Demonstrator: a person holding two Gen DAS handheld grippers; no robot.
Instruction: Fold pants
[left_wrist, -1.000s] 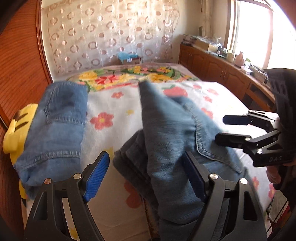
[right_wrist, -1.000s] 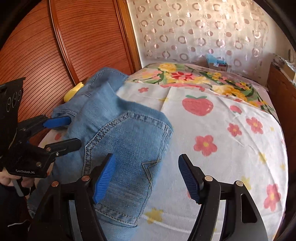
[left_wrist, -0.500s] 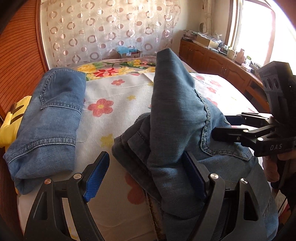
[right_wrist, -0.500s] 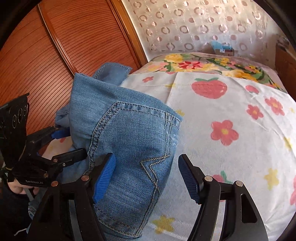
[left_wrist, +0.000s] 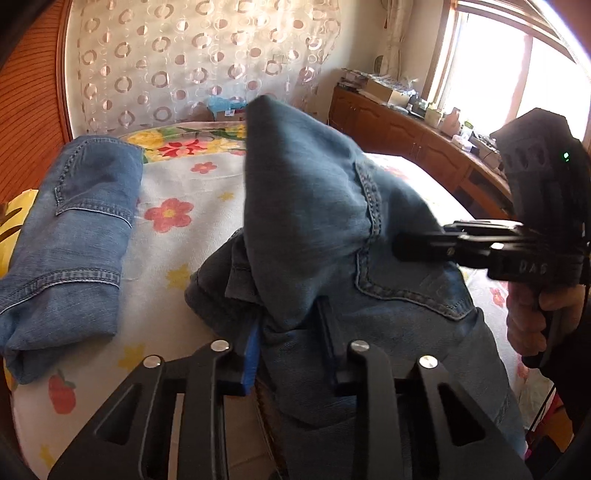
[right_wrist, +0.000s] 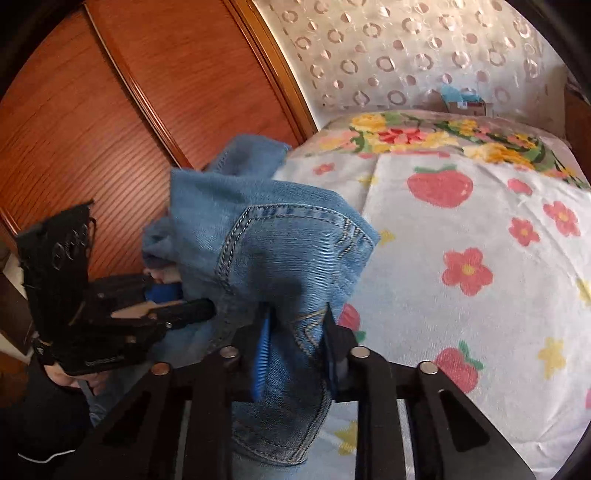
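A pair of blue jeans (left_wrist: 314, 206) is bunched up over the near edge of the flowered bed sheet (left_wrist: 177, 258), one part standing up in a peak. My left gripper (left_wrist: 290, 343) is closing its jaws on a fold of the denim, which is pinched between the pads. In the right wrist view the jeans (right_wrist: 280, 251) show a stitched back pocket. My right gripper (right_wrist: 297, 343) is likewise closing, with denim squeezed between its pads. Each gripper shows in the other's view: the right gripper (left_wrist: 424, 247) against the pocket seam, the left gripper (right_wrist: 199, 310) at the cloth's left side.
A second pair of folded jeans (left_wrist: 81, 229) lies at the bed's left side beside a yellow plush toy (left_wrist: 14, 214). A wooden wardrobe (right_wrist: 110, 110) stands to the left. A low wooden cabinet (left_wrist: 406, 133) with clutter runs under the window. A hand (left_wrist: 528, 317) holds the right gripper.
Both grippers' jaws went from wide apart to nearly together, pinching the denim. The peak of the jeans has risen higher in the left wrist view.
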